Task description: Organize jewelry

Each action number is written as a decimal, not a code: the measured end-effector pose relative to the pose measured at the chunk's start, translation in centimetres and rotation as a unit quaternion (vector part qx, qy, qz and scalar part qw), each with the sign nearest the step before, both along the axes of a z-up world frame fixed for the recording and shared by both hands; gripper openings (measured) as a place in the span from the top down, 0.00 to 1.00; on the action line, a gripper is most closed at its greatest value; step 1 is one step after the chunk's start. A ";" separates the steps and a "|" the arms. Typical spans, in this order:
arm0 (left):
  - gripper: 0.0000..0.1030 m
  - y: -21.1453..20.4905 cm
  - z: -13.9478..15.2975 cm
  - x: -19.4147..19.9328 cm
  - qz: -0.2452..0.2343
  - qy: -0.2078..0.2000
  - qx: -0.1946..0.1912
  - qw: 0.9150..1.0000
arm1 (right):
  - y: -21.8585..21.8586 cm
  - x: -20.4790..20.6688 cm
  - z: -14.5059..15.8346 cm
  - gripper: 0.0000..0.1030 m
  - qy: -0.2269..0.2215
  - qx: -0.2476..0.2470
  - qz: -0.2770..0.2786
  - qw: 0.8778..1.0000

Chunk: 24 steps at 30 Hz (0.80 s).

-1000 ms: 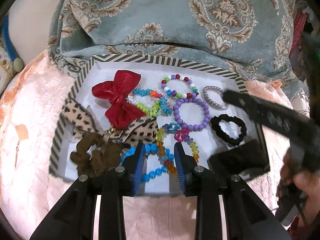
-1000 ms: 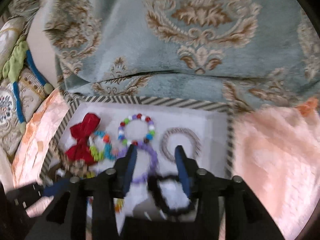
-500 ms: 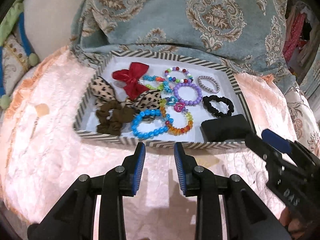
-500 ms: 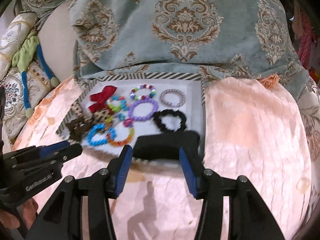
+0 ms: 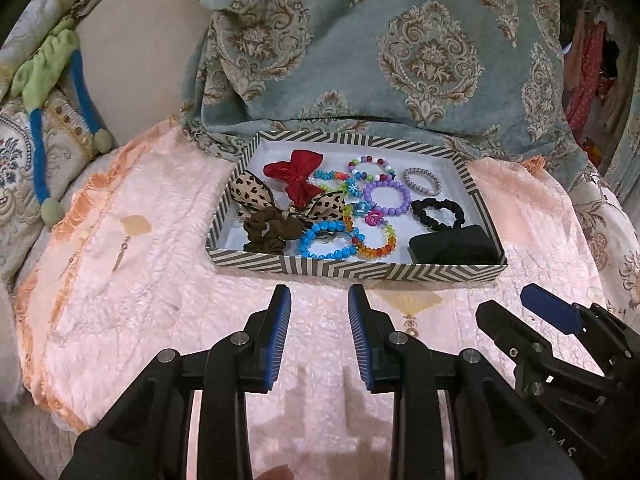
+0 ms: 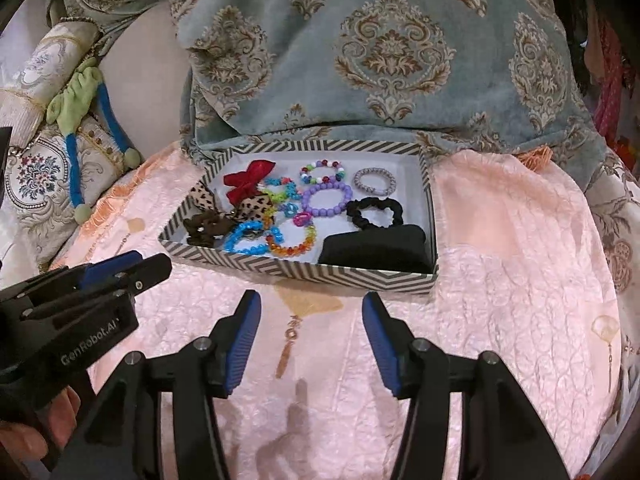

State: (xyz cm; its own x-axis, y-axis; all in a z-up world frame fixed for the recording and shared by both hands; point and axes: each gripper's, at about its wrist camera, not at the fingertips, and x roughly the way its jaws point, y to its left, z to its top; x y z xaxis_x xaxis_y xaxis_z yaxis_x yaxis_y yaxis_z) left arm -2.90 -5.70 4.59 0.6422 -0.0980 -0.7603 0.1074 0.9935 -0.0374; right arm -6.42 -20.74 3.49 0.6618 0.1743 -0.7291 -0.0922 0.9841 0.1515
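A striped tray sits on a pink blanket and holds the jewelry. Inside lie a red bow, a brown scrunchie, a blue bead bracelet, a purple bracelet, a black scrunchie and a black pad. My left gripper hovers open just in front of the tray's near wall, with nothing between its pads. To its right, my right gripper is also short of the tray. Its jaws are opening and hold nothing.
A teal damask cushion rises right behind the tray. An embroidered pillow with a green and blue cord lies at the left. The pink blanket spreads around the tray on the near, left and right sides.
Both grippers have drawn back from over the tray to the blanket in front of it. The right jaws have spread wider. The tray's contents lie as before.
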 end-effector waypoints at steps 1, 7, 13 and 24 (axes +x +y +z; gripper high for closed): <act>0.87 0.0 0.1 -0.2 0.000 0.000 -0.001 1.000 | 0.1 -0.2 0.2 0.46 -0.001 -0.001 0.000 1.000; 0.87 0.0 0.6 -1.4 0.003 -0.009 0.001 1.000 | 0.3 -0.9 0.5 0.45 -0.001 -0.001 -0.003 1.000; 0.87 -0.1 0.9 -1.9 0.002 -0.013 0.002 1.000 | 0.2 -1.3 0.8 0.45 -0.003 -0.001 -0.003 1.000; 0.87 0.1 1.2 -2.1 0.007 -0.016 0.003 1.000 | 0.4 -1.4 1.0 0.44 -0.002 -0.002 -0.002 1.000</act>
